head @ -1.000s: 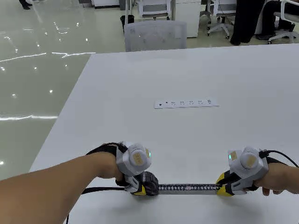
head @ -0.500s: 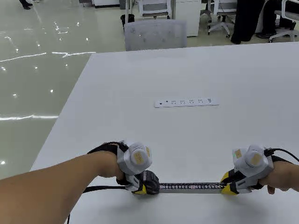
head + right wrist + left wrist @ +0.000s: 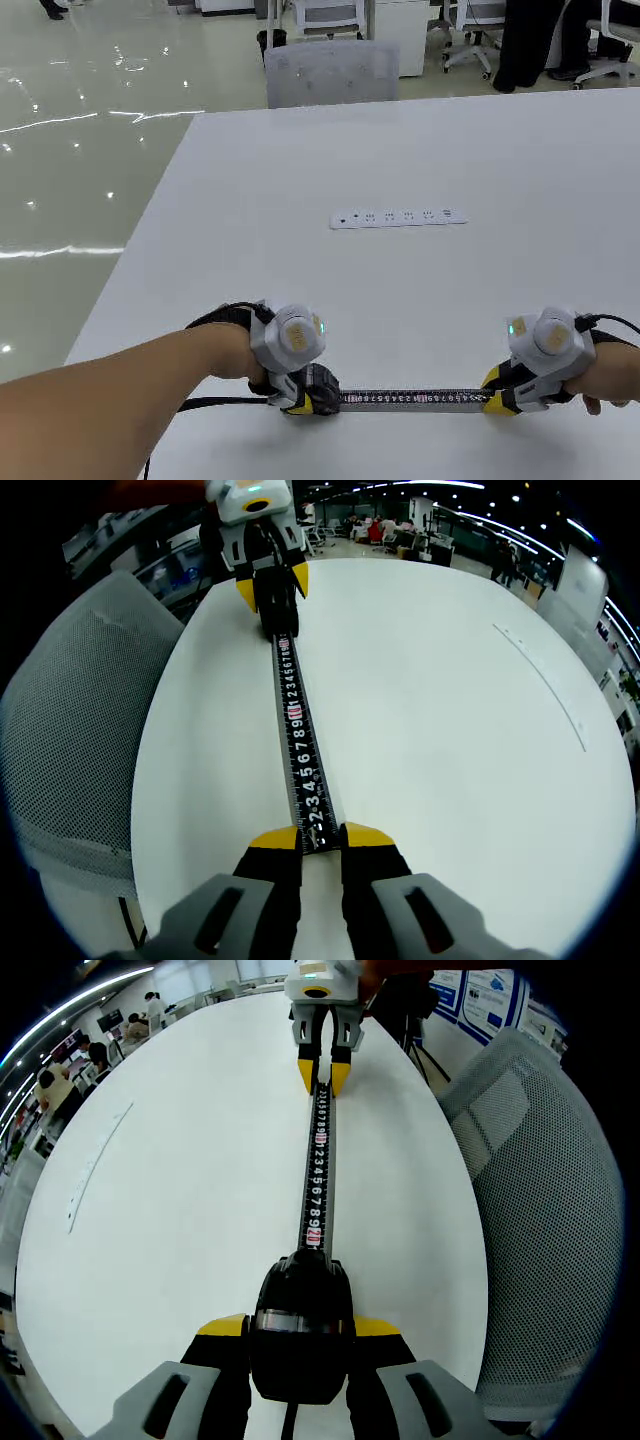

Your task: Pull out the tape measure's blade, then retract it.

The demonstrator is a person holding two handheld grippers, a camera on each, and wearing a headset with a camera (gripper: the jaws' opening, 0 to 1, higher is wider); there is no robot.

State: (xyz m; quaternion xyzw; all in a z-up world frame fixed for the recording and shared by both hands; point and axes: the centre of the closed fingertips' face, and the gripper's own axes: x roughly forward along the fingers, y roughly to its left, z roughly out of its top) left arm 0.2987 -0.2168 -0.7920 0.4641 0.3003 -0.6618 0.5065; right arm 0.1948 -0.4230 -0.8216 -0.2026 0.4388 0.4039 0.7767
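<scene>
So starting on the left: the left gripper (image 3: 300,400) has its jaws clamped around the black tape measure (image 3: 318,392). One yellow-tipped jaw sits on each side of the case, opened just wide enough to fit it. It sits on the white table (image 3: 400,150), on the near side of the power strip (image 3: 398,217) and a bit left of it, well apart from it.

From the case the blade (image 3: 415,399) runs out flat along the table toward the right, roughly parallel to the power strip and well in front of it. In the left gripper view you can read the printed numbers marching away from the case, yellow-ish steel with black and red digits.

On the right, the right gripper (image 3: 497,395) is nearly closed, pinching the very tip of the blade between its yellow tips. That's in front of the power strip's right end and a little further right. In the right gripper view the blade end sits right in the narrow slot between the two jaws.

A grey mesh chair (image 3: 330,72) is tucked in at the table's far edge, beyond the power strip.
</scene>
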